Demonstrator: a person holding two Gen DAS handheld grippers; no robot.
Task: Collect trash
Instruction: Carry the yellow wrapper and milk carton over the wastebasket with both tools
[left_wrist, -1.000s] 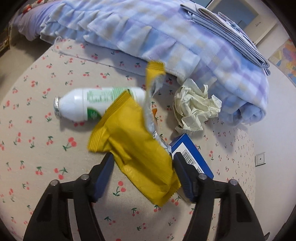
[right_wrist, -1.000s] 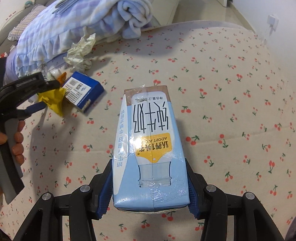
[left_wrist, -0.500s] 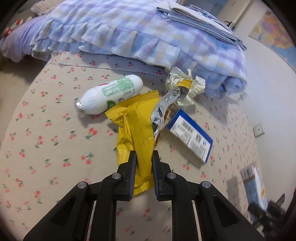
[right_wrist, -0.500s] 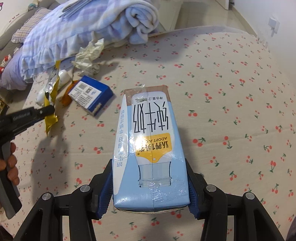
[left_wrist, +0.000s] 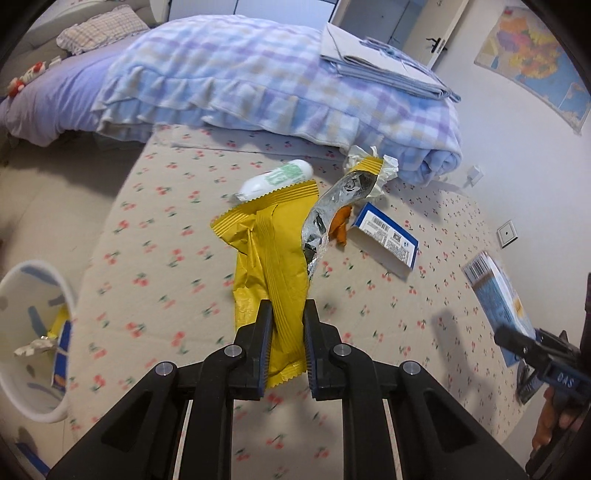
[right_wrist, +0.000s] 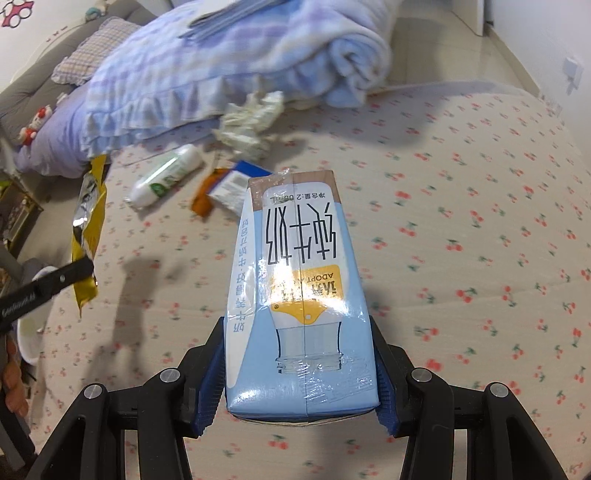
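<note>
Cherry-printed bed sheet (left_wrist: 155, 236) fills both views, with a white waste bin (left_wrist: 22, 402) at the lower left of the left view. My left gripper (left_wrist: 286, 345) is pinched tight on the torn yellow foil snack wrapper (left_wrist: 275, 258), gripped near its bottom seam; I judge it light, floppy and slick. My right gripper (right_wrist: 299, 373) is clamped across the base of the light-blue milk carton (right_wrist: 299, 295) at centre frame, which looks stiff but crushable, so I'd squeeze it gently.
</note>
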